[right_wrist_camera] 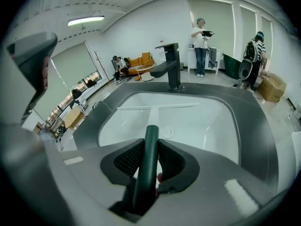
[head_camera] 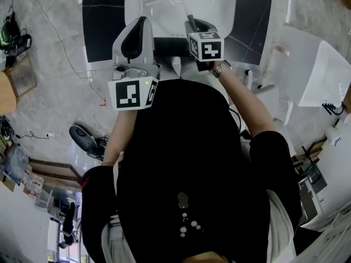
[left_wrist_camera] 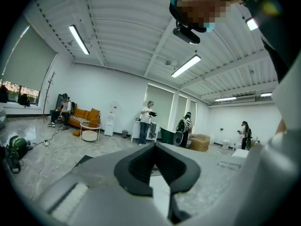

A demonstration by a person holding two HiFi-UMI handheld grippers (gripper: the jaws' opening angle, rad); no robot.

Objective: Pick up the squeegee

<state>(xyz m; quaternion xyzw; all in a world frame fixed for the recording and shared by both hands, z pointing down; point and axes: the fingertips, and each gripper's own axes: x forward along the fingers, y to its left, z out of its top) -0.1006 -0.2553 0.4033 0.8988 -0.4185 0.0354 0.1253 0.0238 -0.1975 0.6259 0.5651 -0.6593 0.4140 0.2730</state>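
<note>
Gripping the squeegee (right_wrist_camera: 146, 178) by its dark green handle, the right gripper (right_wrist_camera: 151, 142) is pressing one finger against each side of the shaft. Alongside, the left gripper (left_wrist_camera: 153, 146) is hanging empty, fingertips meeting. Beyond the right fingertips, the pale T-shaped blade is reaching out over the white sink (right_wrist_camera: 221, 126), toward the black faucet (right_wrist_camera: 172, 69).

sink basin (right_wrist_camera: 211, 121) white, counter (right_wrist_camera: 263, 140) round it dark grey, faucet (right_wrist_camera: 171, 67) at basin's 12 black. handle (right_wrist_camera: 148, 159) in right gripper (right_wrist_camera: 151, 142) dark green, pads (right_wrist_camera: 128, 160) black, ribbed. marker cubes (head_camera: 131, 93) black-white squares.
</note>
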